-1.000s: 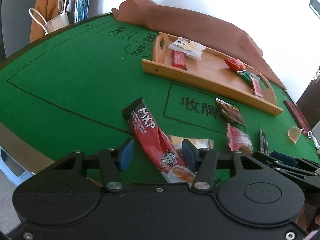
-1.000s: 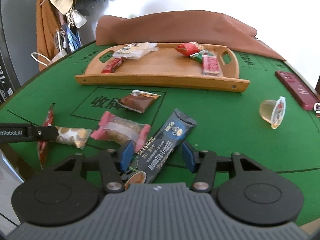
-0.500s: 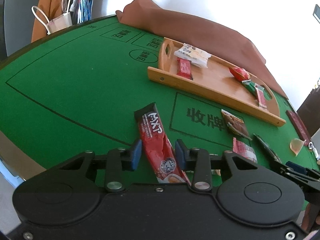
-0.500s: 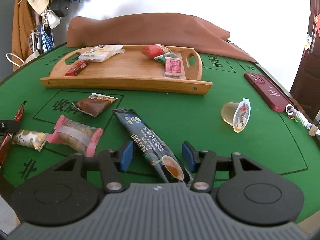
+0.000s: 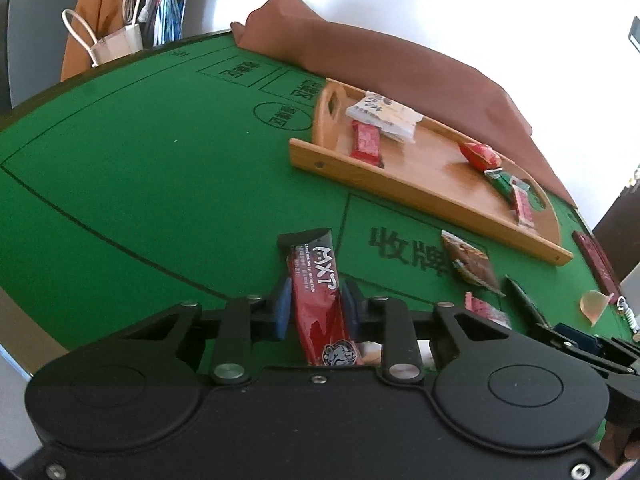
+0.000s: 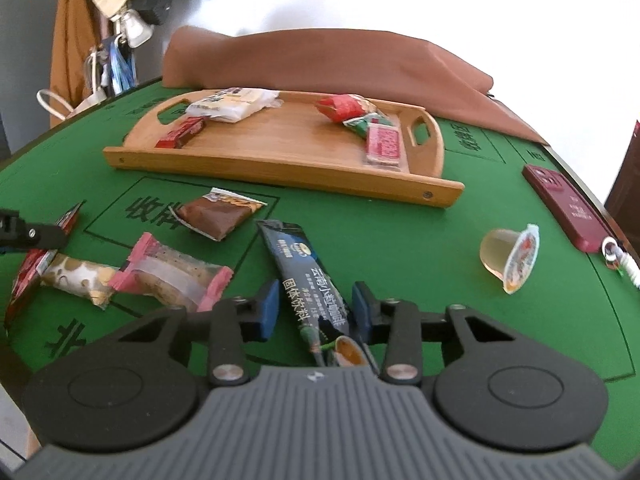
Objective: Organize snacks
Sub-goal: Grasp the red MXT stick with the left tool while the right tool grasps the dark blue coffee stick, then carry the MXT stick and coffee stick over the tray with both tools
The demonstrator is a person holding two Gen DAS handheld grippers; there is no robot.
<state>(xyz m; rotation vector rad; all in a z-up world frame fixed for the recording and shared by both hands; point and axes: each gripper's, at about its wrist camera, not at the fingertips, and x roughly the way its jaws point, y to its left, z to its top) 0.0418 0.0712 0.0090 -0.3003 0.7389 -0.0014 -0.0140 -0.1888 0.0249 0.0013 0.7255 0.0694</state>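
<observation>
My left gripper (image 5: 316, 306) is shut on a long red sachet (image 5: 316, 280) marked MXT, just above the green table. My right gripper (image 6: 314, 308) straddles a long dark blue sachet (image 6: 308, 276); its jaws stand close beside it, with a small gap showing on the left side. A wooden tray (image 6: 280, 160) at the back holds several snacks; it also shows in the left wrist view (image 5: 420, 192). A brown packet (image 6: 218, 214), a pink-ended cake packet (image 6: 172, 276) and a gold-patterned packet (image 6: 78, 276) lie loose on the felt.
A jelly cup (image 6: 508, 256) lies on its side at the right, beside a dark red phone (image 6: 568, 206) with a cord. A brown cloth (image 6: 340, 64) is bunched behind the tray. Bags hang past the table's far left edge (image 5: 120, 36).
My left jaws have closed in on the red sachet and it now points straight ahead. My right jaws have narrowed around the blue sachet, which has turned from pointing right to pointing left.
</observation>
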